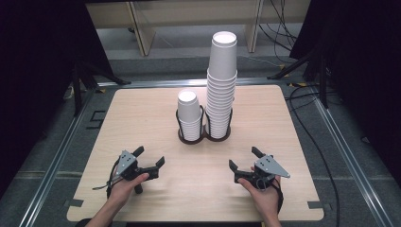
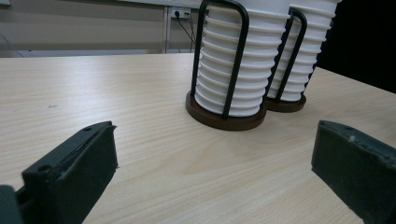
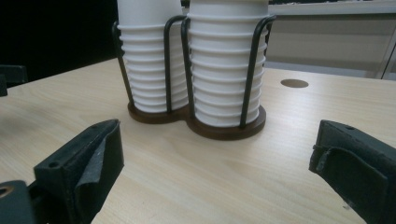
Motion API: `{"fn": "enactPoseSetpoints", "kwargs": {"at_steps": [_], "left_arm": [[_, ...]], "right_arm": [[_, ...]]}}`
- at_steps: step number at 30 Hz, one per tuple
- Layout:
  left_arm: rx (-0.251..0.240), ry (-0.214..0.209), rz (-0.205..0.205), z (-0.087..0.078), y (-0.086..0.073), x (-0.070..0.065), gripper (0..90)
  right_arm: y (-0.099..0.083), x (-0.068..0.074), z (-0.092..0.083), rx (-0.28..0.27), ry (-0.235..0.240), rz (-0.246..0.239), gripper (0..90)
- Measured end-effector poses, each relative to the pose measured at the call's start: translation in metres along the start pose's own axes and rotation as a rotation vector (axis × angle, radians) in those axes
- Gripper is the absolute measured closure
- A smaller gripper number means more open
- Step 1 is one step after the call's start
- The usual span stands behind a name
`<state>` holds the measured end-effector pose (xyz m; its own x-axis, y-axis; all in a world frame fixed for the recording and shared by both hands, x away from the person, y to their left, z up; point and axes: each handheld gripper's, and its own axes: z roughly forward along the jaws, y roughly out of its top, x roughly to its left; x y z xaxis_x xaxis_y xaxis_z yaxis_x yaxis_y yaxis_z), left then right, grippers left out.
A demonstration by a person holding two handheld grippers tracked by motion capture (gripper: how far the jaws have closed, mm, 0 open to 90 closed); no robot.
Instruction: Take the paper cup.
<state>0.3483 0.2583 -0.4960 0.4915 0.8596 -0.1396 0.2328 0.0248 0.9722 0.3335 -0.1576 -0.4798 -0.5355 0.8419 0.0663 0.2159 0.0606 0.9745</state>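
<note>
While both hands sit low at the near edge of the desk (image 1: 142, 113), the cup stacks are straight ahead in the middle; the short stack (image 1: 189, 116) stands in the left ring of a black wire holder (image 1: 203, 137) and the tall stack (image 1: 221, 85) in the right ring, touching side by side; both stacks run straight up, so their long axis is vertical and any lift would probably have to go upward to clear the wire loops; the left tool (image 1: 152, 161) has its jaws spread wide with nothing between them, and it's pointed forward and a bit right toward the short stack; the right tool (image 1: 243, 158) is just as wide open and empty, angled forward and left; I'd say the left one is nearer the short stack and the right one nearer the tall stack, each well apart from the holder; in both gripper views the cups look plain white with ribbed rims; no brand, label or writing I can read anywhere.
</note>
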Motion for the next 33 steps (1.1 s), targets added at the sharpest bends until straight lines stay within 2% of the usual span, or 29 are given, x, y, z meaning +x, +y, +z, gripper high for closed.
{"fn": "enactPoseSetpoints", "kwargs": {"at_steps": [1, 2, 3, 4, 5, 6, 7, 8, 9, 11, 12, 13, 14, 15, 16, 18, 20, 21, 22, 24, 25, 26, 27, 28, 29, 30, 31, 32, 33], "left_arm": [[-0.003, 0.000, 0.006, 0.001, 0.001, 0.000, 0.0], [-0.013, -0.002, 0.004, 0.002, 0.003, -0.001, 0.0], [-0.013, -0.002, 0.004, 0.002, 0.003, -0.001, 0.0], [-0.037, -0.013, 0.010, 0.005, 0.006, -0.002, 0.0], [-0.044, -0.019, 0.012, 0.007, 0.008, -0.002, 0.0], [-0.038, -0.019, 0.021, 0.008, 0.011, -0.004, 0.0], [-0.064, -0.036, 0.030, 0.012, 0.015, -0.007, 0.0], [-0.059, -0.042, 0.035, 0.013, 0.018, -0.010, 0.0], [-0.063, -0.055, 0.054, 0.015, 0.022, -0.013, 0.0], [-0.082, -0.072, 0.068, 0.019, 0.030, -0.017, 0.0], [-0.090, -0.084, 0.077, 0.020, 0.036, -0.019, 0.0], [-0.107, -0.099, 0.075, 0.024, 0.041, -0.022, 0.0], [-0.105, -0.111, 0.077, 0.027, 0.047, -0.025, 0.0], [-0.113, -0.121, 0.071, 0.030, 0.051, -0.026, 0.0], [-0.113, -0.121, 0.071, 0.030, 0.051, -0.026, 0.0], [-0.129, -0.165, 0.030, 0.040, 0.066, -0.030, 0.0], [-0.141, -0.169, 0.054, 0.046, 0.075, -0.033, 0.0], [-0.152, -0.169, 0.067, 0.049, 0.079, -0.035, 0.0], [-0.157, -0.171, 0.091, 0.051, 0.083, -0.037, 0.0], [-0.175, -0.182, 0.151, 0.058, 0.092, -0.040, 0.0], [-0.178, -0.186, 0.166, 0.061, 0.096, -0.041, 0.0], [-0.181, -0.189, 0.177, 0.064, 0.100, -0.043, 0.0], [-0.185, -0.193, 0.193, 0.067, 0.105, -0.046, 0.0], [-0.188, -0.195, 0.202, 0.069, 0.107, -0.047, 0.0], [-0.188, -0.195, 0.202, 0.069, 0.107, -0.047, 0.0], [-0.194, -0.200, 0.214, 0.075, 0.115, -0.051, 0.0], [-0.194, -0.200, 0.214, 0.075, 0.115, -0.051, 0.0], [-0.191, -0.200, 0.210, 0.079, 0.120, -0.054, 0.0], [-0.194, -0.201, 0.210, 0.081, 0.122, -0.055, 0.0]], "right_arm": [[0.001, 0.000, 0.001, -0.010, 0.011, 0.014, 2.6], [0.002, -0.001, 0.001, -0.035, 0.005, 0.003, 2.6], [0.002, -0.001, 0.001, -0.035, 0.005, 0.003, 2.6], [0.003, -0.002, 0.001, -0.029, -0.004, -0.013, 2.6], [0.006, -0.002, 0.001, -0.031, 0.015, 0.006, 2.6], [0.007, -0.003, 0.002, -0.040, 0.006, 0.003, 2.6], [0.011, -0.005, 0.002, -0.052, 0.018, -0.008, 2.6], [0.013, -0.004, 0.001, -0.043, 0.009, 0.007, 2.6], [0.016, -0.005, 0.003, -0.060, 0.022, 0.003, 2.6], [0.024, -0.005, 0.001, -0.055, 0.003, 0.009, 2.8], [0.029, -0.006, 0.002, -0.074, 0.016, -0.003, 3.0], [0.034, -0.006, 0.001, -0.084, 0.008, -0.014, 3.1], [0.037, -0.004, 0.001, -0.086, 0.013, 0.001, 3.1], [0.042, -0.004, 0.001, -0.074, 0.003, -0.004, 3.1], [0.045, -0.005, 0.003, -0.092, 0.014, -0.008, 3.1], [0.052, -0.004, 0.007, -0.102, 0.015, -0.013, 3.1], [0.059, -0.005, 0.009, -0.104, 0.013, -0.037, 3.2], [0.062, -0.004, 0.009, -0.090, 0.012, -0.011, 3.2], [0.067, -0.006, 0.010, -0.100, 0.008, -0.036, 3.1], [0.074, -0.007, 0.013, -0.118, 0.018, -0.016, 3.1], [0.078, -0.008, 0.014, -0.120, 0.005, -0.035, 3.1], [0.082, -0.008, 0.014, -0.104, 0.006, -0.016, 3.0], [0.086, -0.008, 0.016, -0.116, 0.012, -0.020, 3.1], [0.091, -0.009, 0.019, -0.134, 0.016, -0.024, 3.0], [0.095, -0.010, 0.019, -0.124, 0.009, -0.038, 3.0], [0.099, -0.009, 0.021, -0.139, 0.006, -0.033, 3.0], [0.099, -0.009, 0.021, -0.139, 0.006, -0.033, 3.0], [0.103, -0.010, 0.022, -0.134, 0.000, -0.053, 3.1], [0.111, -0.009, 0.025, -0.140, 0.000, -0.038, 3.1]]}}
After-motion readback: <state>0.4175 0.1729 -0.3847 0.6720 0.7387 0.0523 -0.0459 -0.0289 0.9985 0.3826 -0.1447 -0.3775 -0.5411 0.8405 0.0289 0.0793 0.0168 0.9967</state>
